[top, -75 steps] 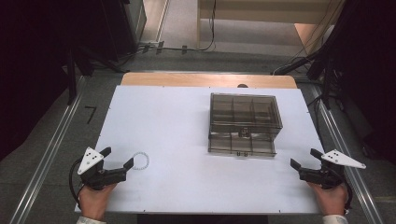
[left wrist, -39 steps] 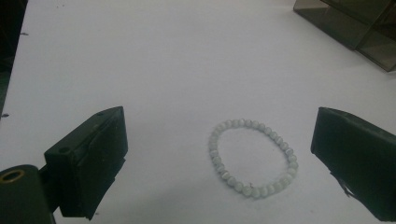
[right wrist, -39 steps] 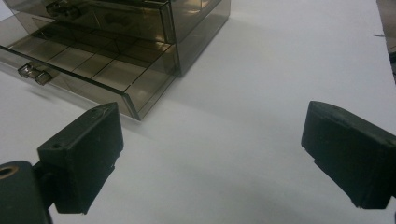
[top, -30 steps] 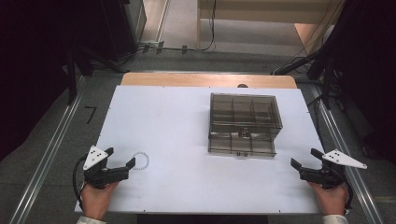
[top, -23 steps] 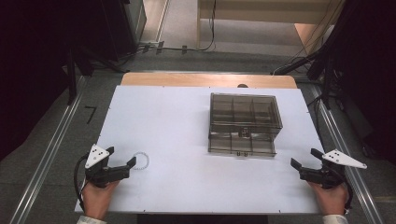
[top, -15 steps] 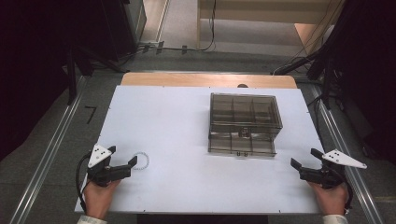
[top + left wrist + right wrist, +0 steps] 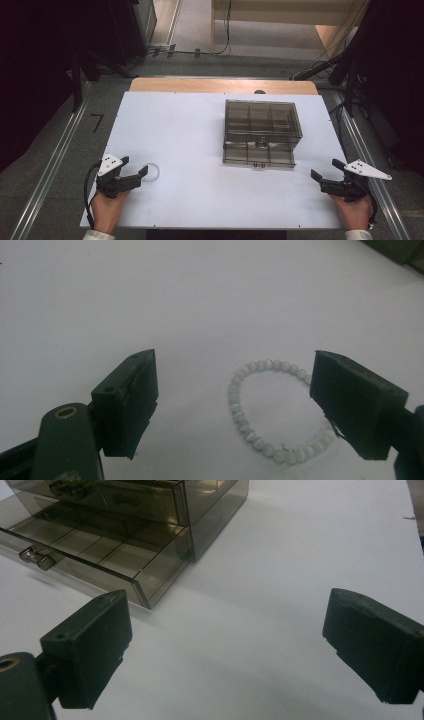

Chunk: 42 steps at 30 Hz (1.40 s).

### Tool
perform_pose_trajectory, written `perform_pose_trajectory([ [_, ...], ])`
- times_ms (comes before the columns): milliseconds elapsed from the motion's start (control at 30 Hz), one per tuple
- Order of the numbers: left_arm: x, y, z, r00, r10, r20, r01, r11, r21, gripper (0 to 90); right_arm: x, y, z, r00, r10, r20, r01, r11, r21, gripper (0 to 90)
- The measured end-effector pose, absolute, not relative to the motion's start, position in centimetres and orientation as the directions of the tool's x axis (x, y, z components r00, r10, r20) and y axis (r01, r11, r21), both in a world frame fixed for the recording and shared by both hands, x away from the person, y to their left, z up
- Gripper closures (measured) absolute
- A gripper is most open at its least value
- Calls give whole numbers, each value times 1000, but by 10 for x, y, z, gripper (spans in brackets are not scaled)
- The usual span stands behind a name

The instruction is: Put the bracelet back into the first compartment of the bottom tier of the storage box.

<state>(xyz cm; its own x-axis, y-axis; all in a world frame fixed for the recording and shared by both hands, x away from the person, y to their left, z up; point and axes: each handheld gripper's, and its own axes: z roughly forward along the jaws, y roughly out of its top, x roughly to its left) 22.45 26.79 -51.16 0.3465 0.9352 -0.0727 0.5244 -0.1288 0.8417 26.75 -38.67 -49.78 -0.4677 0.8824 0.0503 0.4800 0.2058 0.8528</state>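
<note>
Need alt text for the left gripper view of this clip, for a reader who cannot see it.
A white beaded bracelet lies flat on the white table, between the two open black jaws of the left gripper, nearer the jaw at the view's right. That jaw covers part of the loop, and nothing is gripped.

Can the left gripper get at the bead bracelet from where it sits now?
Probably yes. The left gripper is open, and the bracelet lies flat on the white table just ahead, between its jaws, toward the right one. Nothing lies between them; the smoky drawer box sits well off to the side.
</note>
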Motion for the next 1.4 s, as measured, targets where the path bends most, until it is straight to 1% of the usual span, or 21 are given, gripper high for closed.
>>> perform_pose_trajectory([
  [133, 227, 268, -513, 342, 938, -61, 533, -140, 835, 259, 268, -386, -498, -470, 881, 53, 481, 206, 852, 42],
  [167, 228, 268, -513, 349, 935, -63, 535, -144, 833, 259, 268, -386, -498, -470, 881, 53, 481, 206, 852, 42],
  [200, 229, 268, -513, 347, 936, -56, 540, -150, 828, 295, 269, -386, -498, -472, 880, 50, 480, 209, 852, 42],
  [233, 229, 268, -513, 350, 935, -52, 542, -157, 826, 295, 269, -386, -498, -472, 880, 50, 480, 209, 852, 42],
  [400, 231, 263, -510, 371, 928, -29, 546, -193, 815, 369, 268, -386, -498, -472, 880, 52, 481, 208, 852, 42],
  [433, 231, 262, -510, 377, 926, -23, 542, -201, 816, 413, 269, -386, -498, -472, 880, 52, 481, 208, 852, 42],
  [600, 233, 262, -510, 373, 928, -23, 551, -201, 810, 457, 269, -386, -498, -474, 879, 53, 483, 209, 851, 42],
  [767, 236, 263, -512, 352, 936, -8, 555, -202, 807, 472, 269, -386, -498, -473, 879, 53, 482, 208, 851, 42],
  [833, 238, 263, -512, 349, 937, 0, 562, -209, 800, 504, 269, -386, -498, -472, 880, 54, 483, 207, 851, 42],
  [867, 238, 263, -512, 352, 936, 1, 566, -213, 797, 522, 269, -386, -498, -473, 879, 55, 483, 206, 851, 42],
  [1000, 241, 262, -513, 356, 934, 10, 573, -227, 787, 530, 269, -386, -499, -472, 880, 58, 486, 204, 850, 42],
  [1033, 241, 261, -513, 359, 933, 12, 573, -231, 786, 559, 269, -386, -499, -472, 880, 58, 486, 204, 850, 42],
  [1133, 242, 261, -514, 363, 932, 13, 570, -233, 788, 568, 269, -386, -499, -472, 880, 59, 486, 204, 850, 42],
  [1200, 242, 261, -514, 368, 930, 19, 572, -243, 783, 593, 269, -386, -499, -474, 879, 58, 484, 205, 851, 42],
  [1267, 242, 261, -515, 370, 929, 15, 575, -241, 782, 660, 269, -386, -499, -475, 878, 57, 483, 206, 851, 42],
  [1300, 242, 261, -515, 373, 928, 14, 575, -243, 782, 660, 269, -386, -499, -475, 878, 57, 483, 206, 851, 42],
  [1333, 242, 260, -515, 377, 926, 13, 574, -245, 781, 696, 269, -385, -499, -475, 878, 59, 485, 206, 850, 42],
  [1400, 243, 259, -516, 383, 924, 12, 578, -250, 777, 698, 269, -386, -499, -476, 878, 58, 484, 206, 851, 42],
])
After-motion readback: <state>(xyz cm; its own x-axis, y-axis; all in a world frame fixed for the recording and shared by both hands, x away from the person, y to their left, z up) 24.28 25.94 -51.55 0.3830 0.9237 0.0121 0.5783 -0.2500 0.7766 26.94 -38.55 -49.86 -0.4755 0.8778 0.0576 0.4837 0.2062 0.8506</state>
